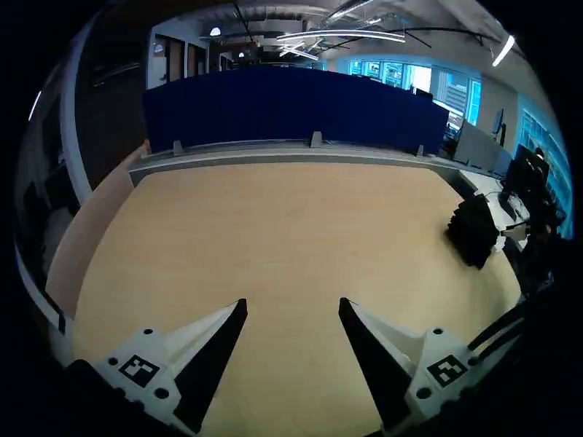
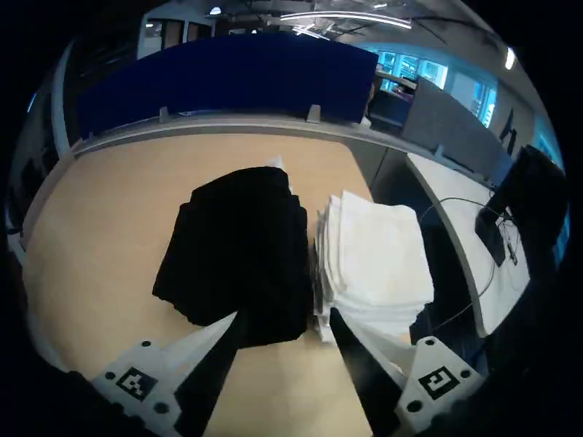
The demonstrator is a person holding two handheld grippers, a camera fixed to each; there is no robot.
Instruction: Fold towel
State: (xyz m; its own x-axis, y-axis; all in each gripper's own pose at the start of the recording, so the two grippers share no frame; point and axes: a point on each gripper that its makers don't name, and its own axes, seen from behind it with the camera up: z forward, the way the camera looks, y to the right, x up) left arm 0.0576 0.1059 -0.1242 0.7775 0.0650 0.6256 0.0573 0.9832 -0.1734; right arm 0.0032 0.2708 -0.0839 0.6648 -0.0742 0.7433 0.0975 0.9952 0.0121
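Observation:
In the right gripper view a stack of folded black towels lies on the wooden table, with a stack of folded white towels right beside it at the table's edge. My right gripper hovers open just in front of both stacks, its fingers empty. In the left gripper view my left gripper is open over bare wood, and the black stack sits far off at the right edge of the table.
A blue partition with a grey rail runs along the table's far side. To the right stand another desk with a dark monitor and cables. Office ceiling lights hang overhead.

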